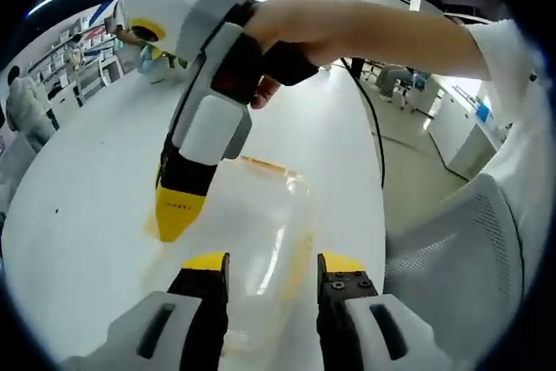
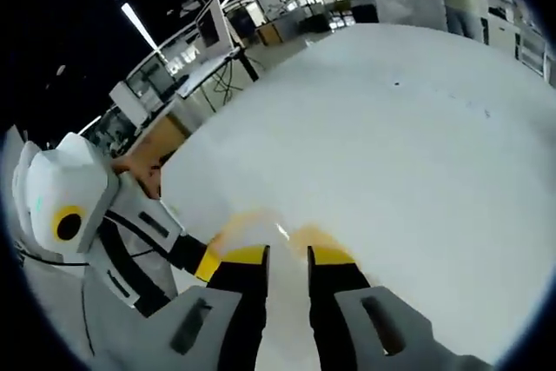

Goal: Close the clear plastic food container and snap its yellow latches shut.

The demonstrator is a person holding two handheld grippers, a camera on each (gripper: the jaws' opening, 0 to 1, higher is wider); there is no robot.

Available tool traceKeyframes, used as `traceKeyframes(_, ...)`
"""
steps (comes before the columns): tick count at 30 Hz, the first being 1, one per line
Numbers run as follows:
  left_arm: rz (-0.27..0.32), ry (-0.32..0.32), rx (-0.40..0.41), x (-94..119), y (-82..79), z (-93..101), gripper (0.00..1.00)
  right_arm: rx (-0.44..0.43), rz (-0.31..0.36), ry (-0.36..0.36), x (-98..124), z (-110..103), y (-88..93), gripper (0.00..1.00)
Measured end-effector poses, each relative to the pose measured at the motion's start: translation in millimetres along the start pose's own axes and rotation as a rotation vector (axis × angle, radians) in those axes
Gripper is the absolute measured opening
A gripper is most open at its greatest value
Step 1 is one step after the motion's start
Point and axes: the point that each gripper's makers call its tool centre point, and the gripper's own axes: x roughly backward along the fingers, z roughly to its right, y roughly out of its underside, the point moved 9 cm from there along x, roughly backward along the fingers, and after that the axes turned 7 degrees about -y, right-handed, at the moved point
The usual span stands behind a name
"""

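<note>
On a broad white surface [image 1: 95, 171], in the left gripper view:

- Clear plastic food container [image 1: 261, 232]: lies on the surface directly ahead of the left claw [image 1: 274, 267], its transparent body faint against the white. Yellow-orange trim shows along its far edge and down its right side.
- Left claw: two black jaws with yellow tips rise from the bottom of the view, parted, with the container's near end showing in the gap between them. Whether the tips touch the plastic cannot be told.
- Right claw [image 1: 174, 215]: comes down from the upper left, white body with a black section and a yellow tip. The tip rests at the container's left edge, on or just beside a yellow latch [image 1: 152, 228]; jaw gap cannot be told from this angle.
- Hand [image 1: 300, 32]: grips the right claw's handle, forearm reaching off to the right.

Right gripper view:

- Right claw [image 2: 287, 254]: black jaws with yellow tips, standing a little apart with only a narrow gap; a blurred yellow-orange part of the container [image 2: 252, 219] lies just beyond the tips.
- Left claw's white body [image 2: 69, 206] at lower left, with a hand [image 2: 139, 171] on it.
- Background: office desks, a monitor [image 2: 211, 23].
</note>
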Motion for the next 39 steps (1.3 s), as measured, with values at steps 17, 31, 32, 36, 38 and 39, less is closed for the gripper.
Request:
traceKeyframes(17, 0.014, -0.009, -0.124, -1, 2.5, 9.5, 0.37, -0.086, -0.064, -0.089, -4, 18, 0.5, 0.22)
traceKeyframes(31, -0.022, -0.125, -0.416, -8, 2.8, 18.3, 0.33, 0.147, -0.262, -0.1, -10, 12, 2.7, 0.28)
traceKeyframes(32, -0.025, -0.135, -0.428, -9, 2.9, 18.6, 0.33, 0.165, -0.273, -0.096, -10, 12, 2.2, 0.28)
traceKeyframes(36, -0.027, -0.155, -0.491, -11, 4.0, 20.8, 0.35, 0.161, -0.289, -0.096, -11, 11, -0.2, 0.28)
traceKeyframes(38, -0.028, -0.165, -0.495, -12, 3.9, 22.2, 0.36, 0.169, -0.299, -0.097, -11, 12, -1.2, 0.27)
traceKeyframes(39, -0.029, -0.169, -0.494, -12, 3.5, 21.9, 0.36, 0.171, -0.301, -0.096, -11, 11, -0.9, 0.27)
